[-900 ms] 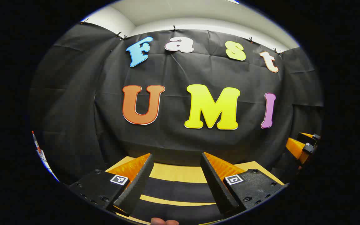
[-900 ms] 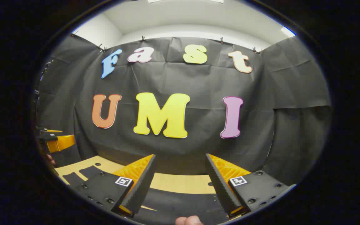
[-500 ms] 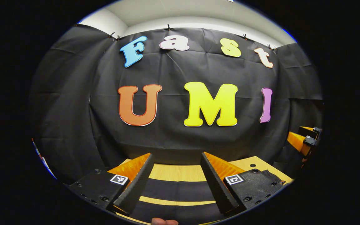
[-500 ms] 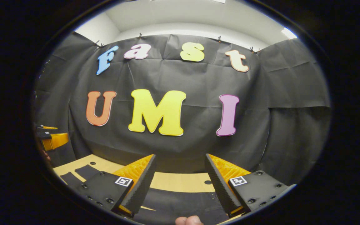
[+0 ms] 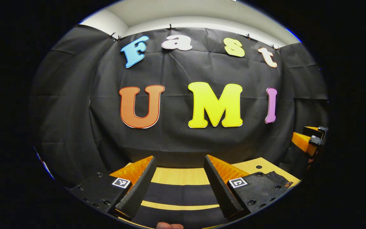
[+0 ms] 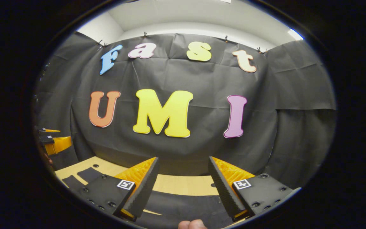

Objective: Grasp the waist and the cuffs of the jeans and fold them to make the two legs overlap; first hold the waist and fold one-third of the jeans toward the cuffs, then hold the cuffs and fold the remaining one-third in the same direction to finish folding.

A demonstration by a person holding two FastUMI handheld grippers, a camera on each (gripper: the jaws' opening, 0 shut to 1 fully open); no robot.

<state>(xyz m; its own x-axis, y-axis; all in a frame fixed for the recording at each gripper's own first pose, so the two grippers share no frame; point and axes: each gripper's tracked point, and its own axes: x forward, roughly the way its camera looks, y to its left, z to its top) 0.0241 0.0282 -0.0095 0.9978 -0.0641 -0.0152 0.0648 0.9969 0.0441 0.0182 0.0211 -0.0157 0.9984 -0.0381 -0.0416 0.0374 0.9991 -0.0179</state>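
Two grippers hang above a pale wooden table (image 5: 183, 176), both facing the booth's black cloth wall (image 5: 183, 140), which hangs just past the table's far edge and closes off the room ahead. Between that edge and each gripper's fingertips a bare band of wood lies free.

Black jeans (image 5: 179, 194) lie flat on the table beneath and just ahead of the left gripper (image 5: 179, 165), as two dark bands with a thin strip of wood showing between them; more dark denim, with what looks like a waist corner, shows past its right finger. In the right gripper view the jeans (image 6: 186, 206) spread under the right gripper (image 6: 183, 167), and dark pieces of them reach off to its left.

Each gripper shows small at the other's side edge, well apart from it. A fingertip of the holding hand (image 6: 192, 224) peeks in at the bottom.

Both grippers stand with fingers spread wide, holding nothing and touching nothing, clear above the cloth.
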